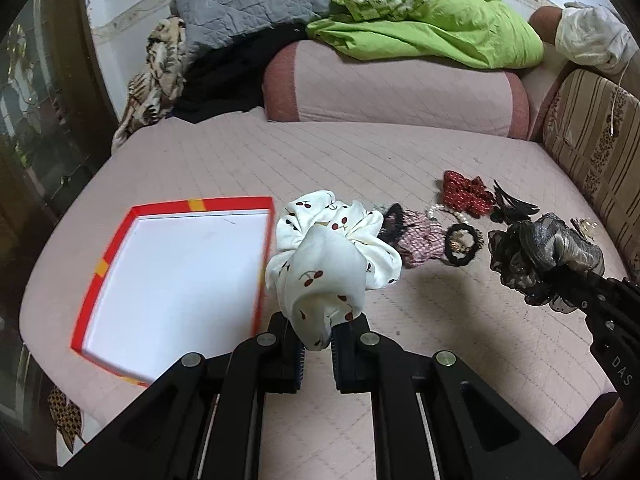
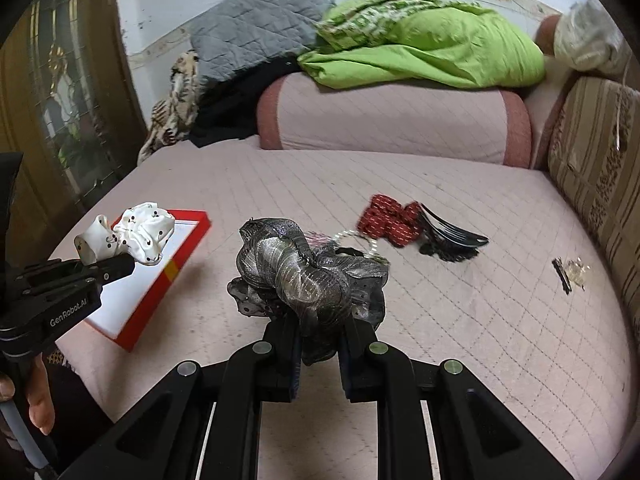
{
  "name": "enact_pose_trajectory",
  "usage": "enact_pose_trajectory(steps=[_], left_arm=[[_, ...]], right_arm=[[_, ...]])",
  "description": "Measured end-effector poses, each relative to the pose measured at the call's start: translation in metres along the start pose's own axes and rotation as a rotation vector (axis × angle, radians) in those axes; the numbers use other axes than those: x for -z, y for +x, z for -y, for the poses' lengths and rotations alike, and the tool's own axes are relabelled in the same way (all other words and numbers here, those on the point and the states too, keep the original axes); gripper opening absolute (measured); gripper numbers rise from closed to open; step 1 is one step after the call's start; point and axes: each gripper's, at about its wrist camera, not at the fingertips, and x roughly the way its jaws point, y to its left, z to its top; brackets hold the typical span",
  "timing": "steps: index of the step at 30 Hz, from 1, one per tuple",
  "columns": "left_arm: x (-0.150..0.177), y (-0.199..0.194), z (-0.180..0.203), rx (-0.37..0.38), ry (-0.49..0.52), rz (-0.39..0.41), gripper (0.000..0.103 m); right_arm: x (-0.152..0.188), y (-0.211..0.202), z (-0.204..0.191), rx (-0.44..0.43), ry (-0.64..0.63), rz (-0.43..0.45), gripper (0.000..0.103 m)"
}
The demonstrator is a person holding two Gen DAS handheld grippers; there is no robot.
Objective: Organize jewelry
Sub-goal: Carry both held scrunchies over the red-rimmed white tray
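My left gripper [image 1: 318, 334] is shut on a white cherry-print scrunchie [image 1: 332, 248] and holds it above the bed, just right of the red-rimmed white box [image 1: 176, 276]. My right gripper [image 2: 318, 340] is shut on a grey-black sheer scrunchie [image 2: 304, 276], lifted above the bed. It also shows at the right of the left wrist view [image 1: 548, 256]. On the bed lie a red dotted bow [image 1: 466, 192], a black claw clip [image 1: 512, 204], a pink checked scrunchie [image 1: 420, 236], a black hair tie [image 1: 464, 246] and a pearl string [image 1: 438, 210].
A small gold clip [image 2: 572, 270] lies at the right near the striped sofa side [image 2: 600, 184]. A pink bolster [image 1: 392, 88], green blanket [image 1: 432, 24] and grey pillow [image 1: 252, 0] sit at the back. The bed's left edge drops off beside the box.
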Motion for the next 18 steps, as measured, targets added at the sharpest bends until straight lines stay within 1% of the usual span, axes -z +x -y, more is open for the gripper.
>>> enact_pose_trajectory(steps=[6, 18], left_arm=[[-0.002, -0.015, -0.031, -0.051, -0.02, 0.028, 0.01], [-0.004, -0.027, -0.085, -0.105, -0.055, 0.064, 0.01]], right_arm=[[-0.009, 0.0, -0.031, -0.04, -0.05, 0.001, 0.016], [-0.025, 0.011, -0.093, -0.138, -0.134, -0.02, 0.017]])
